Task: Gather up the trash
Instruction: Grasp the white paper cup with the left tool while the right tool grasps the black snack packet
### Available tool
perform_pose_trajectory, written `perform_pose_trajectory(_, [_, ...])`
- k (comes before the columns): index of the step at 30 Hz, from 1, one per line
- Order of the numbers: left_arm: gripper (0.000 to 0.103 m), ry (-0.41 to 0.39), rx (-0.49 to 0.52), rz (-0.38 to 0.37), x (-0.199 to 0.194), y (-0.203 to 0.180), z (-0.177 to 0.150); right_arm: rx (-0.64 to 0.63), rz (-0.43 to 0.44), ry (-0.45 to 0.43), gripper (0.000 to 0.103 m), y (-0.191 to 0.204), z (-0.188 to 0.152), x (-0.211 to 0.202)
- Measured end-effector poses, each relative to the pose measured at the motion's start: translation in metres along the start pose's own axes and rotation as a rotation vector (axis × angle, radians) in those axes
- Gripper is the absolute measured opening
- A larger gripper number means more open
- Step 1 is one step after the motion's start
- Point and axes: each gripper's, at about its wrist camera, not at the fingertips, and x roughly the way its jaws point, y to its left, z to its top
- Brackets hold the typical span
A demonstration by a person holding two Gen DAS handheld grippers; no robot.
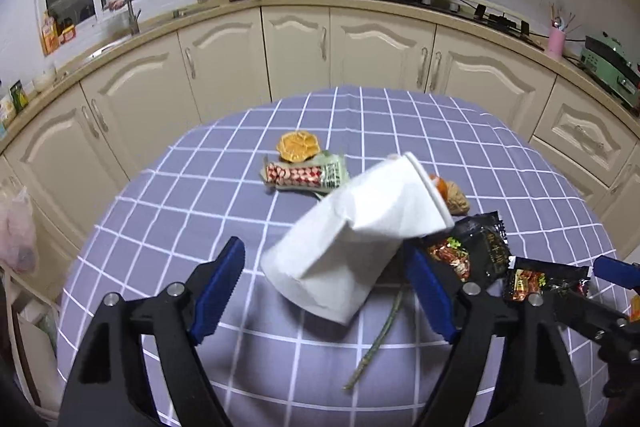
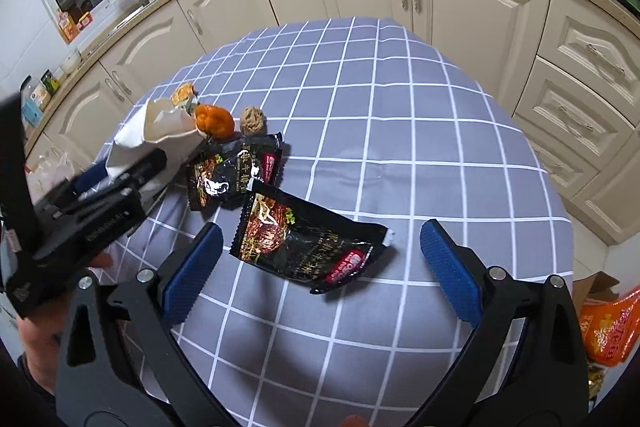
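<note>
A crumpled white paper cup (image 1: 352,235) lies on its side on the checked tablecloth, between the fingers of my left gripper (image 1: 324,283), whose jaws stand wide open around it. It also shows in the right wrist view (image 2: 160,131). My right gripper (image 2: 320,259) is open over a black snack wrapper (image 2: 308,247). A second black wrapper (image 2: 232,171) lies beyond it. Further trash: an orange peel (image 2: 214,121), a walnut-like ball (image 2: 253,121), a red-green wrapper (image 1: 304,175), a yellow peel (image 1: 298,146) and a green stem (image 1: 376,343).
The table with the grey-blue checked cloth (image 2: 400,131) stands in front of cream kitchen cabinets (image 1: 296,47). An orange bag (image 2: 608,331) sits low at the right. A pink plastic bag (image 1: 16,235) hangs at the left.
</note>
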Motion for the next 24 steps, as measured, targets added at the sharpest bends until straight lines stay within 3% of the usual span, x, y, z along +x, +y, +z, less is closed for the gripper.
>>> perform_pose_trajectory(5, [0.089, -0.003, 0.055, -0.013, 0.008, -0.007, 0.005, -0.02, -0.005, 0.018, 0.097, 0.004, -0.001, 0.008])
perform_pose_trajectory(7, [0.064, 0.007, 0.057, -0.037, 0.011, -0.006, 0.005, -0.031, -0.011, 0.02, 0.097, 0.005, -0.002, 0.012])
perform_pose_trajectory(9, [0.055, 0.01, 0.051, -0.058, 0.011, -0.007, 0.006, -0.047, -0.015, 0.03, 0.096, 0.007, -0.004, 0.017])
perform_pose_trajectory(11, [0.046, 0.003, 0.064, -0.06, 0.007, -0.007, 0.005, -0.07, -0.048, 0.015, 0.081, 0.01, -0.007, 0.017])
perform_pose_trajectory(12, [0.046, 0.0, 0.068, -0.054, 0.006, -0.007, 0.004, -0.078, -0.056, 0.008, 0.075, 0.011, -0.008, 0.016])
perform_pose_trajectory(14, [0.046, 0.0, 0.061, -0.058, 0.003, -0.005, -0.001, -0.074, -0.048, 0.005, 0.052, 0.012, -0.008, 0.015])
perform_pose_trajectory(17, [0.046, -0.001, 0.038, -0.059, -0.003, 0.003, -0.006, -0.068, -0.03, 0.008, 0.032, 0.007, -0.009, 0.011])
perform_pose_trajectory(24, [0.046, -0.022, -0.006, -0.072, -0.026, 0.016, -0.017, -0.03, 0.02, 0.005, 0.022, 0.0, -0.024, -0.004])
